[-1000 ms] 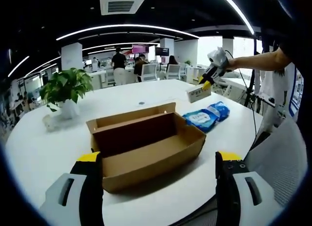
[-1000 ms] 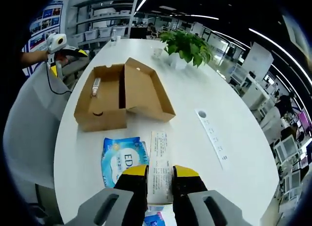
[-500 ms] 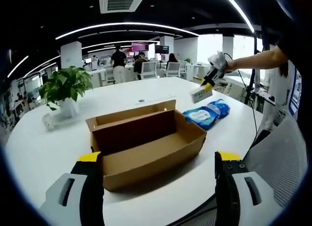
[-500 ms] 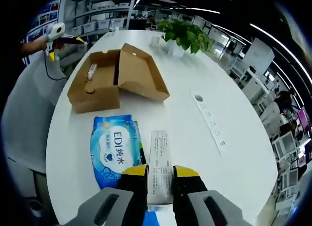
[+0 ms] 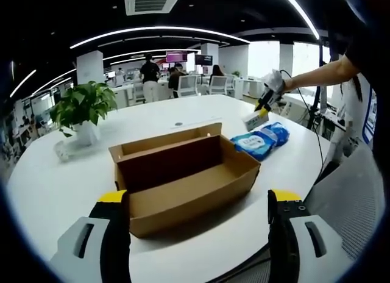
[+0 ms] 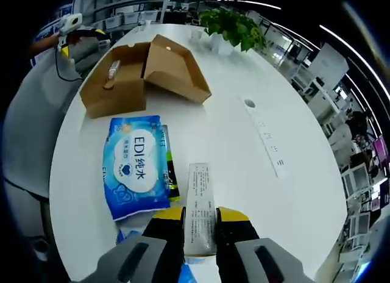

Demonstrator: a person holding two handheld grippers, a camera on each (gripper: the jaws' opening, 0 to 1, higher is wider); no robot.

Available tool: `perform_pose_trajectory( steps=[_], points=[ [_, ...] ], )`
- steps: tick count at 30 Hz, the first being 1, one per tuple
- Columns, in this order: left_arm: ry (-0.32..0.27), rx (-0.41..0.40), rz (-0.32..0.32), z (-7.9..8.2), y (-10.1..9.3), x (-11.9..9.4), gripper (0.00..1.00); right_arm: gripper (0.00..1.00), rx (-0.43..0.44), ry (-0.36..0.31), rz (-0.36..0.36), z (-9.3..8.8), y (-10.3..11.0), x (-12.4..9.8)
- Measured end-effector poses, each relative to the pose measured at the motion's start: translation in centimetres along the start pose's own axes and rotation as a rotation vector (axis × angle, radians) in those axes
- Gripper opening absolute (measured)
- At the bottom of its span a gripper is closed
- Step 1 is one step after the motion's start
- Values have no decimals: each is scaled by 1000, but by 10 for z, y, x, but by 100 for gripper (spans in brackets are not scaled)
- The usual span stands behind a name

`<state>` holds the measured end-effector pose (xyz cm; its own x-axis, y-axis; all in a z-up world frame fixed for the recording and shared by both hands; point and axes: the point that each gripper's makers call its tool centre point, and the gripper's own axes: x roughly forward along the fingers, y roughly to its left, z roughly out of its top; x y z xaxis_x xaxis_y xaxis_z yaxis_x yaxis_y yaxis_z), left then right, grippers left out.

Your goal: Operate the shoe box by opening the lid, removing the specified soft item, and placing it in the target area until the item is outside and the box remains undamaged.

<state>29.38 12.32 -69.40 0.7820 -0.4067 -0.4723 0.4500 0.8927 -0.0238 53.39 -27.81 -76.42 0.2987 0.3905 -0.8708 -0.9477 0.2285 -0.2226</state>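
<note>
With the brown cardboard shoe box (image 5: 183, 179) open on the white round table (image 6: 237, 143) and a blue soft wipes pack (image 6: 135, 167) already outside, the right gripper (image 6: 200, 234) clamps a slim white carton (image 6: 200, 210) not yet set down, while the left gripper (image 5: 198, 234) waits wide apart, empty.

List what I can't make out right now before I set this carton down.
- Slim white carton, right gripper view: lower end hidden between the jaws; print too small to read.
- Dark pack, right gripper view: mostly covered by the blue wipes pack.
- Shoe box, left gripper view: near wall hides the front floor. In the right gripper view, a small item inside is too small to identify.
- Left gripper: jaws wide apart, tips cut off below.
</note>
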Motion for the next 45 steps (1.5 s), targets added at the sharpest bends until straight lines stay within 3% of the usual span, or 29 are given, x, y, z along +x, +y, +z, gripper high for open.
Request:
perform_pose_trajectory(
  steps=[29,45],
  points=[
    [16,3,6,-3,2,1,96,15,-61,158,24,-62,1,8],
    [23,5,13,-5,6,1,96,15,-185,253,44,-97,1,9]
  ],
)
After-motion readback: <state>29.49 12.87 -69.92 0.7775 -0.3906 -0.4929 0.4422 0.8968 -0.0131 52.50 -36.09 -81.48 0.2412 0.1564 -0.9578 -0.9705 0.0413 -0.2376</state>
